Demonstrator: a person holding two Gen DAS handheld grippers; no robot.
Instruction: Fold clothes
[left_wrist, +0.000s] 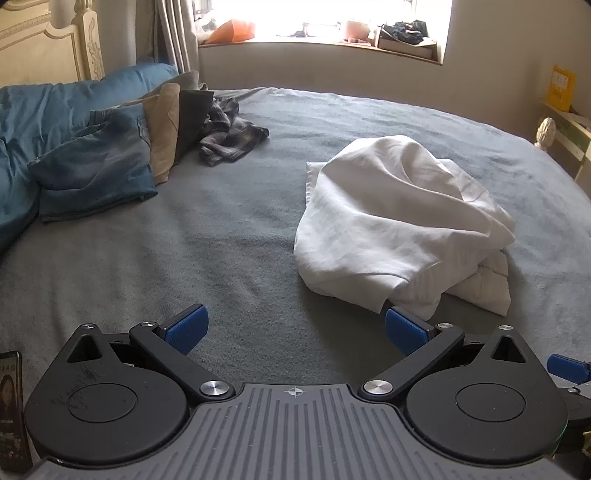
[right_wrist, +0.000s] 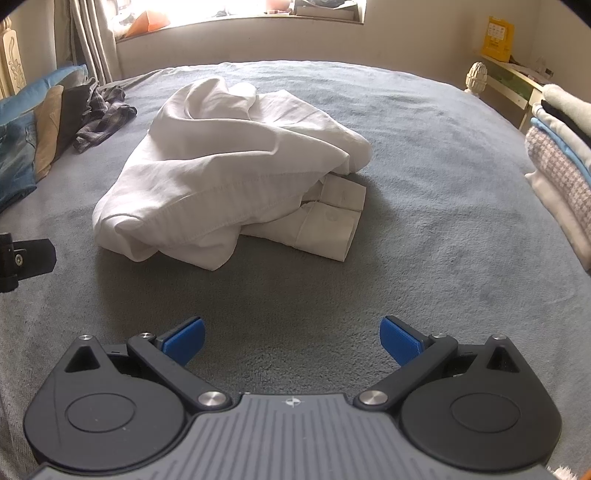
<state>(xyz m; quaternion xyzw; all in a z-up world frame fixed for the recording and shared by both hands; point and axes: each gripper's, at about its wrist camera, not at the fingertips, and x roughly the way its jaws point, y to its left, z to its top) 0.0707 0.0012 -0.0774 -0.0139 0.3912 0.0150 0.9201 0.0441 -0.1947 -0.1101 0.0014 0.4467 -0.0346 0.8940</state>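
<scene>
A white shirt (left_wrist: 399, 218) lies loosely folded and rumpled on the grey bedspread (left_wrist: 221, 229), to the right of centre in the left wrist view. In the right wrist view the same white shirt (right_wrist: 229, 166) sits ahead, its buttoned cuffs (right_wrist: 332, 218) sticking out at the right. My left gripper (left_wrist: 295, 328) is open above the bedspread, its right blue pad close to the shirt's near hem. My right gripper (right_wrist: 291, 341) is also open and holds nothing, a short way in front of the shirt.
Unfolded clothes, jeans (left_wrist: 96, 166), a tan piece and a plaid shirt (left_wrist: 229, 136), lie at the left by blue pillows. A stack of folded clothes (right_wrist: 561, 155) stands at the bed's right edge. A phone (left_wrist: 11, 410) rests at the lower left. A window ledge (left_wrist: 321, 44) runs behind.
</scene>
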